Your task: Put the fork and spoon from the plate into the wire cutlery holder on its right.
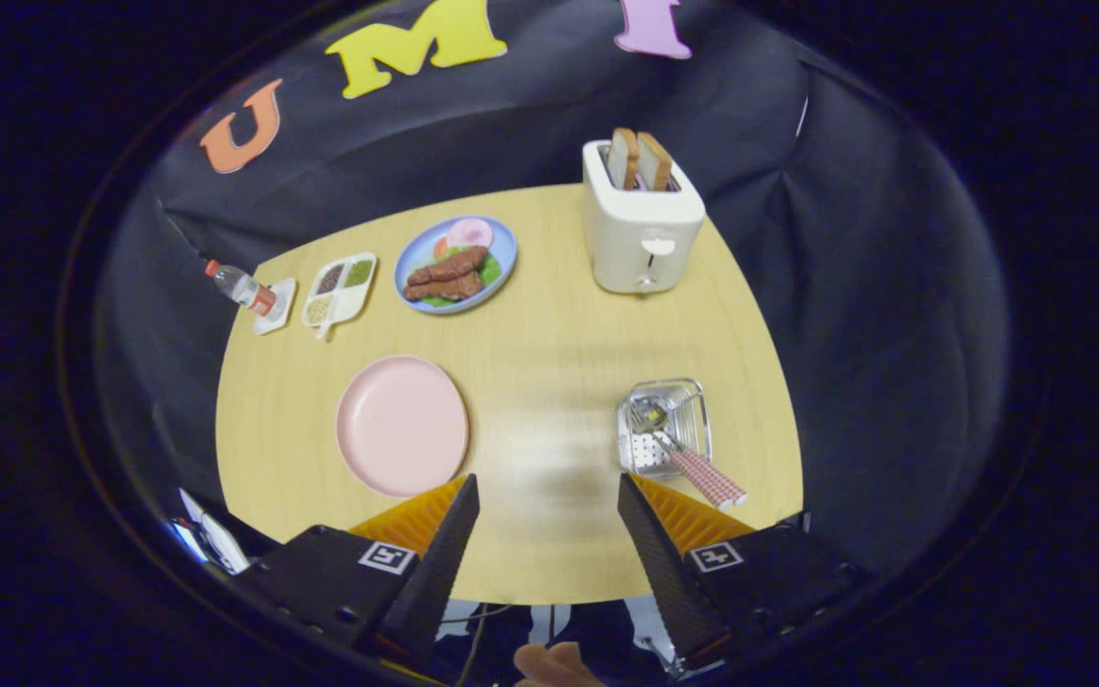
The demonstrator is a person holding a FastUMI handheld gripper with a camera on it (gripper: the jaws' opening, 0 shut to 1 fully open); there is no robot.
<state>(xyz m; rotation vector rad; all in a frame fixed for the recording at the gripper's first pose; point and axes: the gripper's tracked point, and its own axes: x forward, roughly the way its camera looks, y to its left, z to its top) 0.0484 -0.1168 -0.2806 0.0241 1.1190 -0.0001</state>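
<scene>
Tongs (548, 496) stand open above the near edge of the table (549, 382), gripping nothing, a square marker tag on each black body. Ahead to the right, the wire cutlery holder (664, 426) contains a checked-handled utensil (693, 463), seemingly the fork; the spoon cannot be made out. The pink plate (402, 425) lies bare ahead to the left. No writing is legible on the toaster (642, 224) or bottle (239, 285).

Round pink plate (401, 425) lay bare on the wooden table, wire cutlery holder (664, 426) stood well apart at its 3 o'clock, fork (650, 417) and spoon with red-checked handles (707, 477) leaned inside, handles jutting toward 5 o'clock.
</scene>
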